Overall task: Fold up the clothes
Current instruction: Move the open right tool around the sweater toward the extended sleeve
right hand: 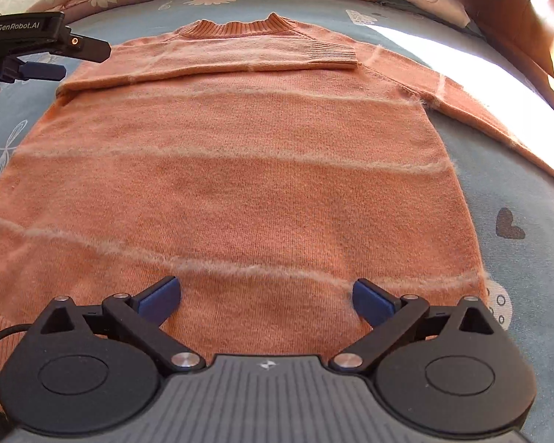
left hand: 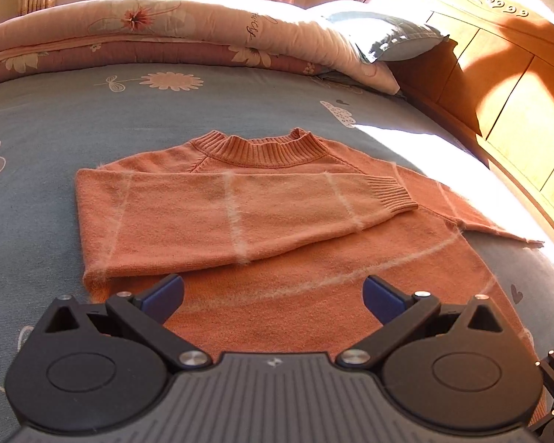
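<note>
While the orange sweater (right hand: pixel 240 170) lies flat on the blue bedsheet (right hand: pixel 506 170), one sleeve (left hand: pixel 240 214) is folded across its chest, the other sleeve (right hand: pixel 498 110) stretched out toward the sunlit side. Left gripper (left hand: pixel 273 295) hovers over the sweater, jaws spread, nothing held. Right gripper (right hand: pixel 266 297) hangs above the lower part, jaws wide and empty.

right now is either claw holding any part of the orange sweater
No, nothing is held. The left claw and right claw are both open above the sweater, with no fabric between their pads.
</note>
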